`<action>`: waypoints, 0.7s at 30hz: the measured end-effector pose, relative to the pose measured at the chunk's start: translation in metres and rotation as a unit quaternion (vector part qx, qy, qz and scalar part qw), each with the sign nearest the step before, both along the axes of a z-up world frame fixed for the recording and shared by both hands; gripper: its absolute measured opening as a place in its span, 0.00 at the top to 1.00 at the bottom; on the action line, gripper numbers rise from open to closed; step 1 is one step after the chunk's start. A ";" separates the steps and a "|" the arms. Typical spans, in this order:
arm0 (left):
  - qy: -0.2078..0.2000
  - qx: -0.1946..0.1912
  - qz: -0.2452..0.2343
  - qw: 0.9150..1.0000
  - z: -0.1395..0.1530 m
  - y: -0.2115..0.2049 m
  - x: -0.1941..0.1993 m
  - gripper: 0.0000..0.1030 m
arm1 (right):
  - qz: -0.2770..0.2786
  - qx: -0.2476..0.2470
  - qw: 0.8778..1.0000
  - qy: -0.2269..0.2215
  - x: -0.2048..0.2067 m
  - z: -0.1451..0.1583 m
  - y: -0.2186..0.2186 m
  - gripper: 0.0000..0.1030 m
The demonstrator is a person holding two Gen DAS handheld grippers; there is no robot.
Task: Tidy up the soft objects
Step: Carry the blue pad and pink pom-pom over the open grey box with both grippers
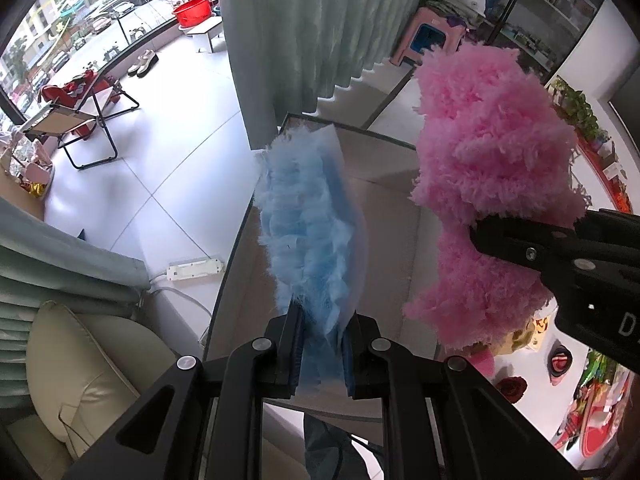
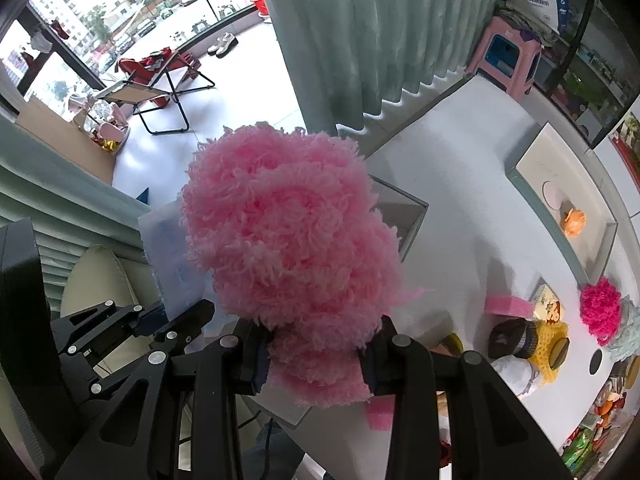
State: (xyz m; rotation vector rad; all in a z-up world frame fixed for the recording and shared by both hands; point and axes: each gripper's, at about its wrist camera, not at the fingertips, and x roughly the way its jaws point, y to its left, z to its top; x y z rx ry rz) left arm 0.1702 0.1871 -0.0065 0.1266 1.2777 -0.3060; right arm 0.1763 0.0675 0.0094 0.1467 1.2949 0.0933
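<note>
Left gripper [image 1: 320, 344] clamps the blue fluffy pad [image 1: 308, 220]; right gripper [image 2: 312, 360] clamps the pink fluffy pad [image 2: 284, 232], both above the grey bin [image 2: 404, 216]. Neither is dropped yet. More soft things wait on the counter [image 2: 460, 168] beside that bin, so much looks left.

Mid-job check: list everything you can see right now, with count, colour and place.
fluffy blue pad: one, light blue, clamped in the left gripper above the box
fluffy pink pad: one, pink, clamped in the right gripper
clear box: one, transparent, under both pads on the white table
magenta pom: one, far right of table
yellow knit item: one, right of table
grey tray: one, holding an orange toy
left gripper: black, jaws shut
right gripper: black, jaws shut
</note>
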 end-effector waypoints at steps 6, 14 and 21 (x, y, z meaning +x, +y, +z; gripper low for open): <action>0.008 0.011 -0.003 1.000 -0.013 -0.006 0.006 0.83 | 0.004 -0.004 1.000 0.019 0.015 -0.018 0.001 0.63; 0.038 0.022 -0.003 0.999 -0.043 -0.012 0.009 0.83 | 0.004 -0.006 0.999 0.051 0.035 -0.052 -0.002 0.63; 0.048 0.020 -0.011 0.999 -0.068 -0.015 0.014 0.83 | 0.012 -0.018 0.997 0.076 0.055 -0.091 0.000 0.61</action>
